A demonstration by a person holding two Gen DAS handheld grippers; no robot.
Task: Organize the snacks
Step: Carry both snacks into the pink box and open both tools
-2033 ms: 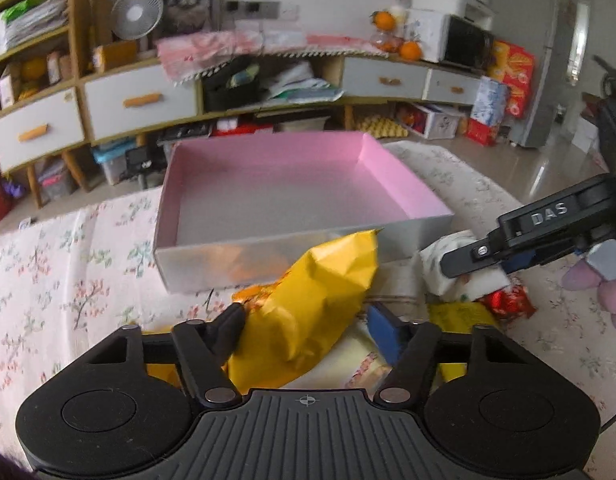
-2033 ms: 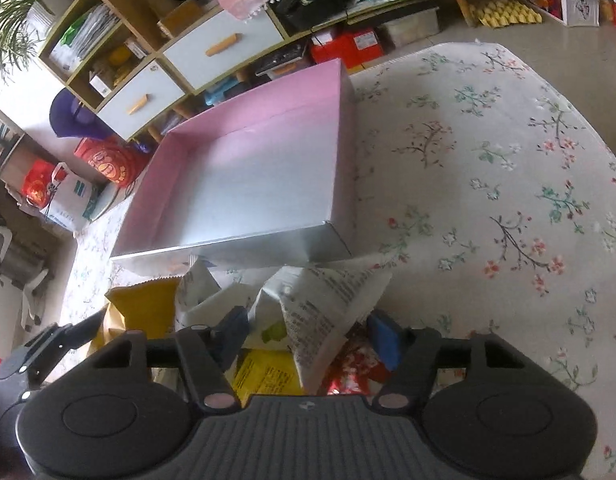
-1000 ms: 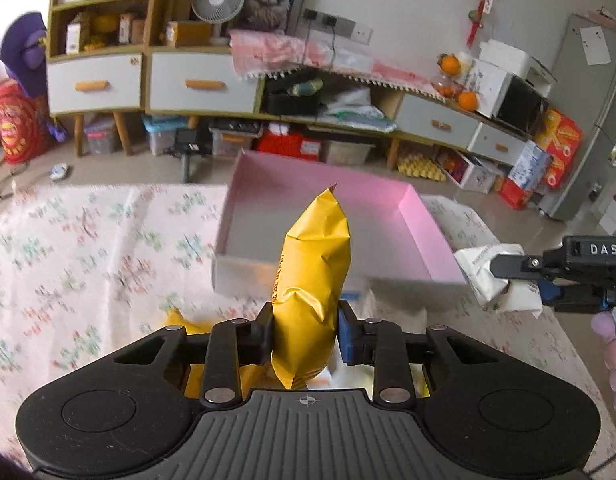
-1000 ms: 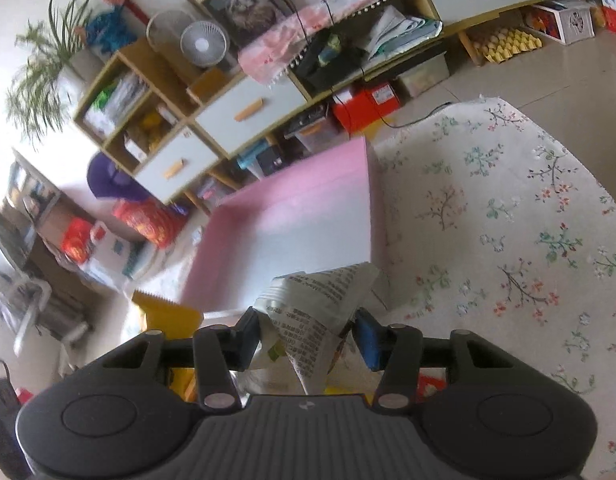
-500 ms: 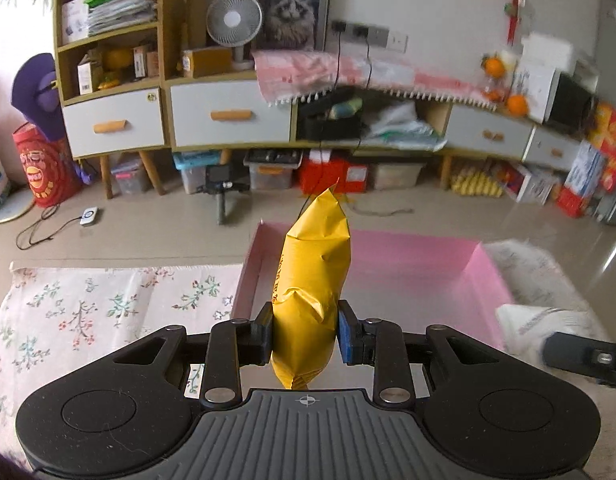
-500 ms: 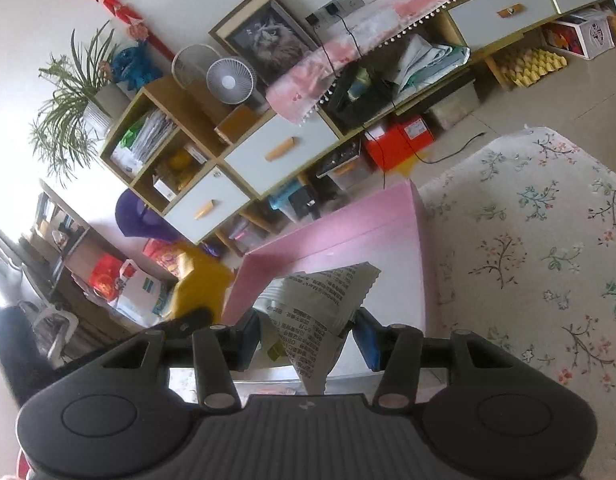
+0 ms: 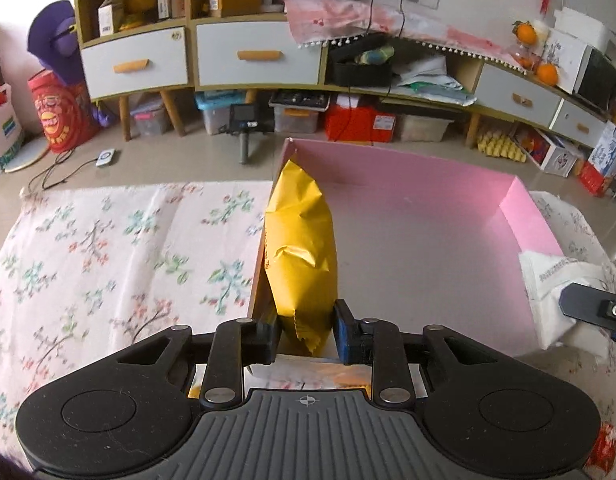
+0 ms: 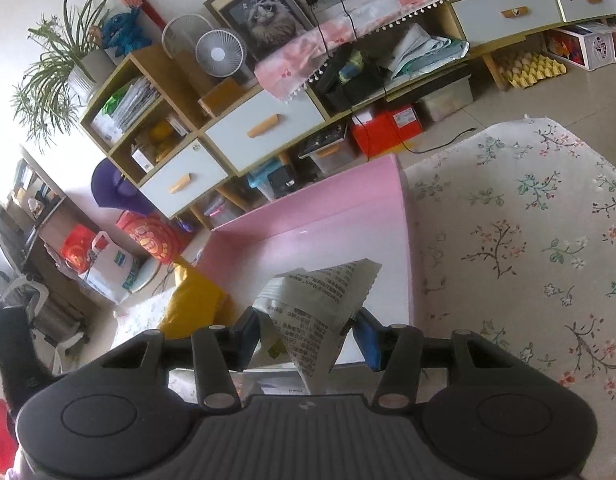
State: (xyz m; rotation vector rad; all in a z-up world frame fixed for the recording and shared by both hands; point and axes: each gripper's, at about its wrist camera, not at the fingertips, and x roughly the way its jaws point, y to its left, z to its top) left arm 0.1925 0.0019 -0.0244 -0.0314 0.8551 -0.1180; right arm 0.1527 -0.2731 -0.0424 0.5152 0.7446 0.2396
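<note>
Snack bags ride clamped: the left hand-held gripper (image 7: 306,334), jaws closing, pinches a yellow bag (image 7: 300,248), the right hand-held gripper (image 8: 306,338) a white printed bag (image 8: 319,316); best lower both inside the pink box (image 7: 427,216) before releasing.

Yellow snack bag (image 7: 300,240): crinkled, held upright over the left wall of the shallow pink box (image 7: 427,232). White printed snack packet (image 8: 323,312): creased, raised above the box's near right corner. The box is seen on the floral-clothed table, interior bare.

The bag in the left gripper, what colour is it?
Yellow. The snack bag shows best in the left wrist view.
</note>
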